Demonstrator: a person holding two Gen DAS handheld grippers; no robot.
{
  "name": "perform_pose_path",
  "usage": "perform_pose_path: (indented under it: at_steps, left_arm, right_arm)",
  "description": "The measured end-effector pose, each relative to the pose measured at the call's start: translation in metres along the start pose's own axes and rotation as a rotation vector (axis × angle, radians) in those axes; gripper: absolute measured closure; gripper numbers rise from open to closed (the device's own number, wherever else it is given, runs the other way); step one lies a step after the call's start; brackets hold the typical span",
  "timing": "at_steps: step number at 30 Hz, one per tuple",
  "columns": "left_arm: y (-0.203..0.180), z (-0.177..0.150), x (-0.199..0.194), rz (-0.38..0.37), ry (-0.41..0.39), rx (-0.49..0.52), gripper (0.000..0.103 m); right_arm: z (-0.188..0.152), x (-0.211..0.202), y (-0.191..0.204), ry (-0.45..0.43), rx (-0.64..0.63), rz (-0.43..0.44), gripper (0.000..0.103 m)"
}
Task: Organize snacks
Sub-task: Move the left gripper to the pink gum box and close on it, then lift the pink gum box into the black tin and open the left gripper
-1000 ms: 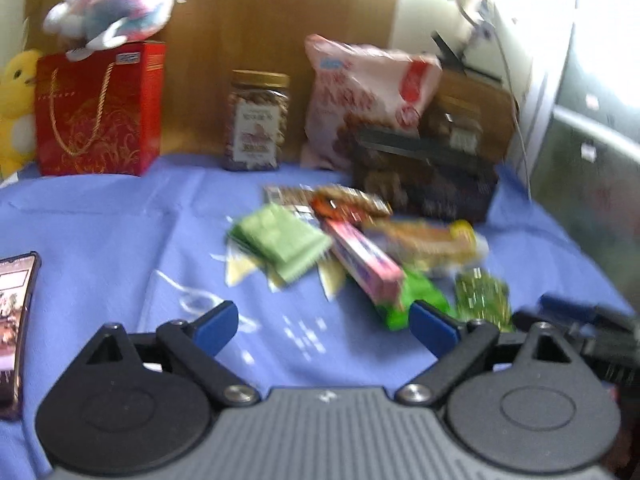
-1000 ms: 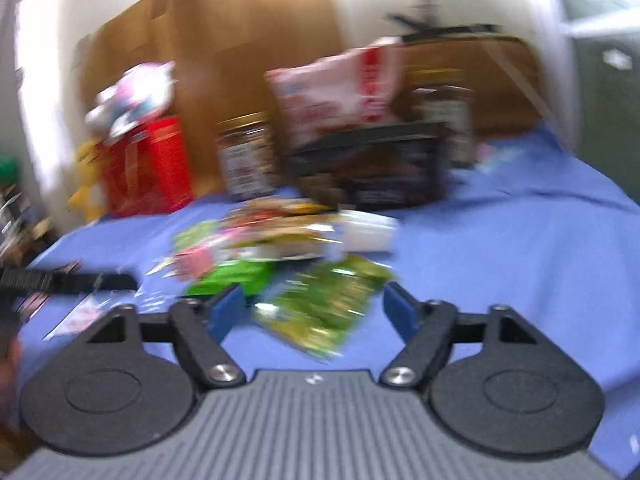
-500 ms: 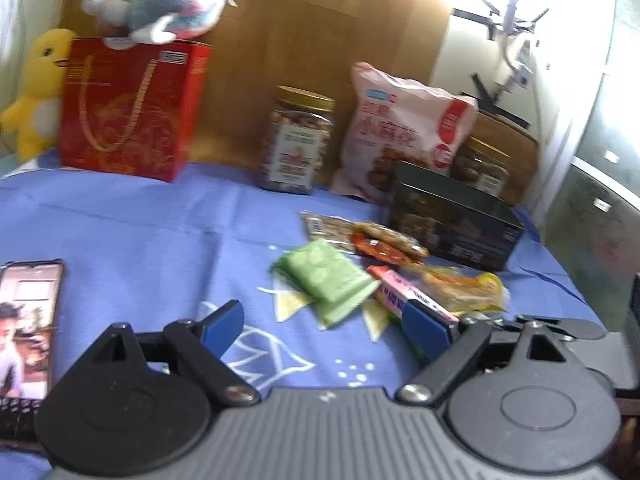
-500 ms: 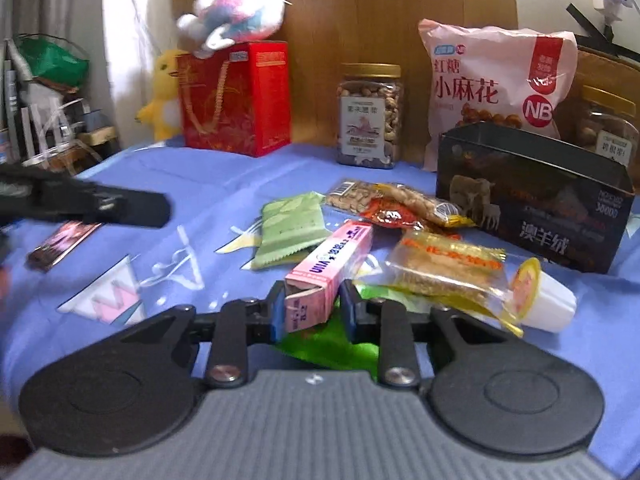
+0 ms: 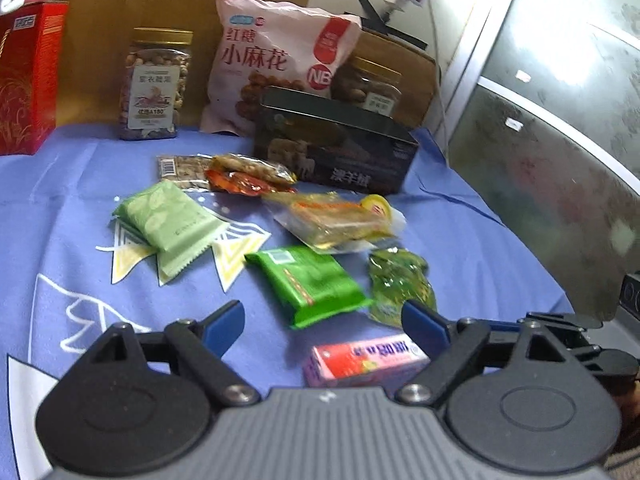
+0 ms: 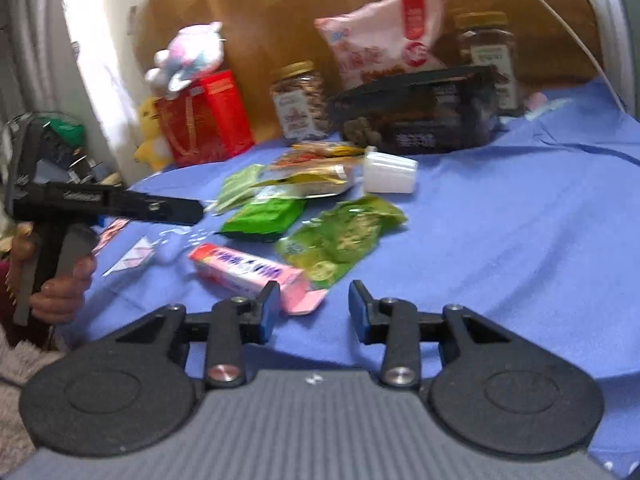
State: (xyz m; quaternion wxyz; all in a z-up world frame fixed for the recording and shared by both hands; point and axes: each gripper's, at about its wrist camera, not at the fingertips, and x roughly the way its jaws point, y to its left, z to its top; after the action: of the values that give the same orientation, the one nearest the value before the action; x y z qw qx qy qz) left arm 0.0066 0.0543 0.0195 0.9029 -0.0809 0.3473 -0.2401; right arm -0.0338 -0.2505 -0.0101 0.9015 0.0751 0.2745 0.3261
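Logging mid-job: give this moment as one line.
left claw: open, empty | right claw: just opening, empty | pink box: lying on cloth

Pink carton [image 5: 364, 358] flat on blue cloth, nearest, end flap open. Bright green packet [image 5: 310, 286] beyond it; crinkled green-yellow pouch [image 5: 400, 280] just beside. Two pale green packets [image 5: 170, 220] stacked, left. Clear-wrapped cake [image 5: 332, 220], yellow-lidded cup [image 5: 378, 208], reddish nut packs [image 5: 244, 176] (blurred, perhaps overlapping) near dark box [image 5: 336, 144].

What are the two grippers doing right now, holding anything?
Left gripper: open, empty.
Right gripper: open, jaws just reopened; pink box lies loose beside its left finger.
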Motion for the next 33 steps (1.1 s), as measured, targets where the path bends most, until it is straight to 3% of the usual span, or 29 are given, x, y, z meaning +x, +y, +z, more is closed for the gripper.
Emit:
perform_pose_path:
  at_steps: [4, 6, 7, 8, 11, 14, 20, 24, 26, 29, 33]
  left_arm:
    - [-0.001, -0.003, -0.001, -0.014, 0.049, -0.024, 0.023]
    - [-0.002, -0.007, 0.006, -0.009, 0.097, -0.029, 0.033]
    - [-0.004, -0.010, 0.011, -0.006, 0.128, -0.028, 0.047]
    - [-0.006, -0.013, 0.013, -0.007, 0.127, -0.021, 0.050]
    - [-0.016, -0.017, 0.012, 0.029, 0.120, 0.029, 0.050]
    - [-0.015, -0.016, 0.011, 0.013, 0.134, 0.024, 0.050]
    - [-0.013, -0.016, 0.011, 0.001, 0.134, 0.019, 0.050]
    - [-0.020, -0.015, 0.013, 0.014, 0.130, 0.050, 0.050]
    - [-0.020, -0.013, 0.009, 0.037, 0.115, 0.060, 0.050]
    - [-0.019, -0.004, -0.003, 0.008, 0.076, 0.046, 0.050]
    - [-0.032, 0.024, -0.010, 0.037, 0.004, 0.126, 0.050]
  right_arm:
    - [0.002, 0.011, 0.010, 0.021, -0.080, 0.004, 0.061]
    - [0.003, 0.017, 0.007, 0.025, -0.088, 0.013, 0.059]
    - [0.003, 0.021, 0.005, 0.028, -0.091, 0.003, 0.059]
    - [0.002, 0.023, 0.005, 0.033, -0.095, -0.005, 0.059]
    - [0.000, 0.024, 0.009, 0.015, -0.102, -0.009, 0.062]
    - [0.003, 0.021, 0.011, -0.004, -0.109, 0.006, 0.063]
    - [0.000, 0.019, 0.006, 0.039, -0.098, -0.026, 0.061]
    - [-0.003, 0.030, 0.018, 0.042, -0.118, 0.000, 0.067]
    - [-0.003, 0.035, 0.026, 0.043, -0.177, -0.028, 0.080]
    - [0.002, 0.034, 0.023, 0.037, -0.172, -0.025, 0.080]
    - [0.023, 0.029, 0.018, -0.040, -0.180, -0.025, 0.080]
